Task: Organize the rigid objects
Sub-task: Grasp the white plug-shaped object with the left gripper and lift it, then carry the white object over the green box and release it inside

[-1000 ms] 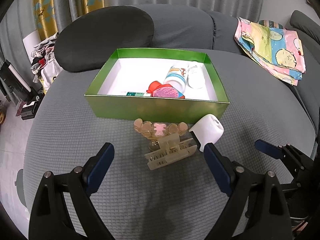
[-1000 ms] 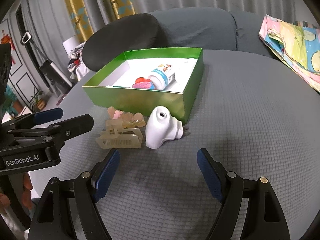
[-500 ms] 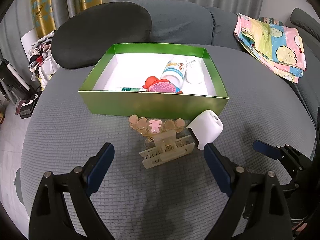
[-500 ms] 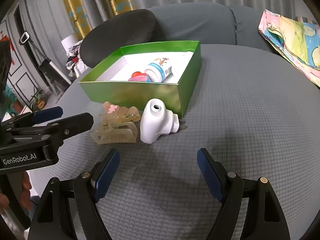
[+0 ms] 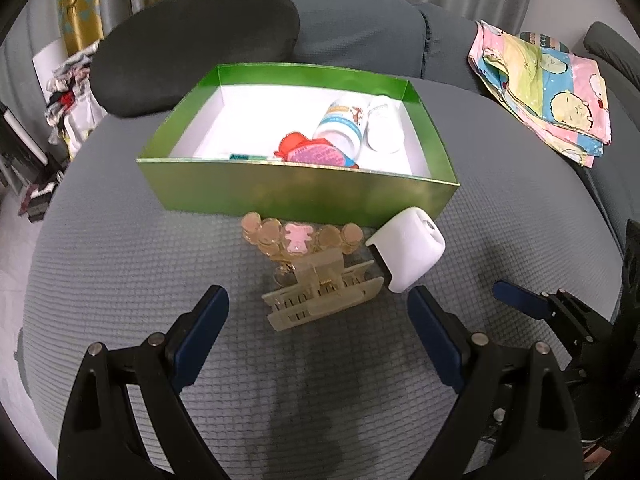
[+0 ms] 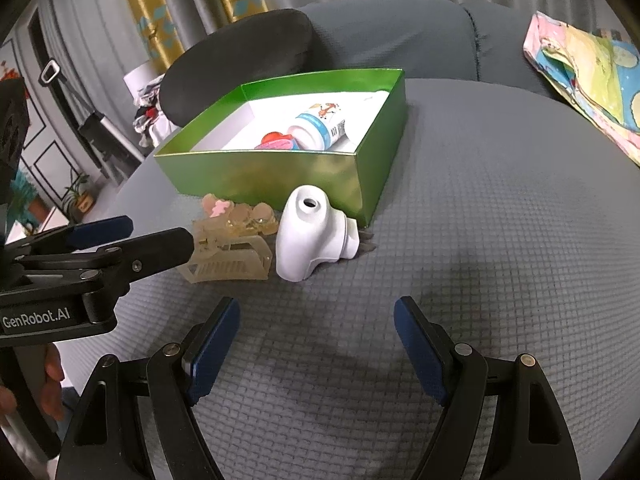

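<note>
A green box (image 5: 304, 196) (image 6: 280, 176) with a white inside stands on the grey cushion. It holds a white bottle with a blue label (image 5: 344, 122) (image 6: 320, 128), a small white jar (image 5: 384, 128) and a red and pink item (image 5: 316, 152). In front of the box lie a beige hair claw clip (image 5: 316, 276) (image 6: 232, 252) with a pink bear and a white plastic device (image 5: 408, 252) (image 6: 308, 236). My left gripper (image 5: 316, 336) is open just short of the clip. My right gripper (image 6: 316, 348) is open just short of the white device.
A dark round cushion (image 5: 192, 40) lies behind the box. A colourful folded cloth (image 5: 548, 88) lies at the back right. Grey sofa backrests (image 6: 400, 32) rise behind. Clutter and a floor (image 6: 48, 200) show at the left, past the cushion's edge.
Both grippers have crept forward, so the clip, the white device and the box look a little nearer. Both stay open. No object has moved.
</note>
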Demonstrator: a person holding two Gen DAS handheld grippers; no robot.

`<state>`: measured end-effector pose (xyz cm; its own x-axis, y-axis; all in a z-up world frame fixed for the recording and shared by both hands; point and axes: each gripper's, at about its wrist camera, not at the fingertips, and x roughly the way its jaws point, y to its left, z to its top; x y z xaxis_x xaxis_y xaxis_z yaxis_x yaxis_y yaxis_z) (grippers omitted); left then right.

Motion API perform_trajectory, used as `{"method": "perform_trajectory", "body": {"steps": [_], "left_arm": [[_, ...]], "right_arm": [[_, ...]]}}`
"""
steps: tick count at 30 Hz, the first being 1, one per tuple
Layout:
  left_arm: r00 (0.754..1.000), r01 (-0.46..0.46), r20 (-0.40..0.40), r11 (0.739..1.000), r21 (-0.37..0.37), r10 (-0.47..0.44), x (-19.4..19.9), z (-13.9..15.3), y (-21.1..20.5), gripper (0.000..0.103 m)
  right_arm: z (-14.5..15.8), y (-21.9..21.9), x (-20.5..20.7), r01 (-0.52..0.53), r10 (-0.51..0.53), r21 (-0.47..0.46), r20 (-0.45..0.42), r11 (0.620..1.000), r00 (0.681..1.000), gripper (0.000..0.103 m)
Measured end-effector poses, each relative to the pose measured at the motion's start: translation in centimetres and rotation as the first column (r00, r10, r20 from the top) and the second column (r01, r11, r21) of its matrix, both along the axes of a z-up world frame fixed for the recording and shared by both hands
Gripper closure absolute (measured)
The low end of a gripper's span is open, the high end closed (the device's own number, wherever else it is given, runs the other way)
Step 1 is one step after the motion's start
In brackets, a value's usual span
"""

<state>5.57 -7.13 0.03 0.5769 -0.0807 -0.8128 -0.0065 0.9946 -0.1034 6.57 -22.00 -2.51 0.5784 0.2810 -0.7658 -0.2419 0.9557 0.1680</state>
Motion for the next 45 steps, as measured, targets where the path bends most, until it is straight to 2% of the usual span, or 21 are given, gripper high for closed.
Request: {"method": "perform_trajectory", "body": {"steps": [7,13,19,26,30,37,43,45], "left_arm": [[0.999,0.002,-0.043,0.994,-0.109,-0.007,0.0,-1.1,0.5,0.012],[0.998,0.051,-0.026,0.983,-0.177,-0.056,0.1,-0.8,-0.4,0.012],[0.991,0.126,-0.001,0.953,-0.274,-0.131,1.0,-0.8,-2.2,0.013],[0.977,0.213,0.075,0.937,-0.278,-0.2,2.3,-0.1,-4.0,0.014],[0.972,0.236,0.097,0.917,-0.322,-0.216,3.7,0.4,-4.2,0.014],[0.976,0.211,0.028,0.923,-0.322,-0.214,5.9,-1.3,-4.5,0.014],[0.974,0.201,-0.04,0.93,-0.308,-0.223,6.6,-3.2,-4.5,0.019],[0.974,0.2,-0.048,0.938,-0.282,-0.221,6.7,-3.4,-4.6,0.024]], "right_arm": [[-0.8,0.1,0.2,-0.021,0.021,0.003,-0.01,1.0,1.0,0.023],[-1.7,-0.2,0.5,-0.044,0.044,0.022,-0.016,0.999,0.999,0.023],[-2.1,-0.9,1.3,-0.083,0.082,0.043,0.01,0.996,0.997,0.023],[-2.1,-2.0,3.0,-0.141,0.139,0.116,0.03,0.983,0.99,0.023],[-2.3,-2.4,4.0,-0.154,0.152,0.172,0.022,0.973,0.988,0.023],[-2.9,-2.3,5.4,-0.162,0.165,0.231,0.005,0.959,0.986,0.023],[-3.1,-1.7,6.8,-0.169,0.177,0.246,-0.007,0.954,0.984,0.023],[-3.1,-1.8,6.9,-0.173,0.181,0.243,-0.01,0.954,0.983,0.023]]}}
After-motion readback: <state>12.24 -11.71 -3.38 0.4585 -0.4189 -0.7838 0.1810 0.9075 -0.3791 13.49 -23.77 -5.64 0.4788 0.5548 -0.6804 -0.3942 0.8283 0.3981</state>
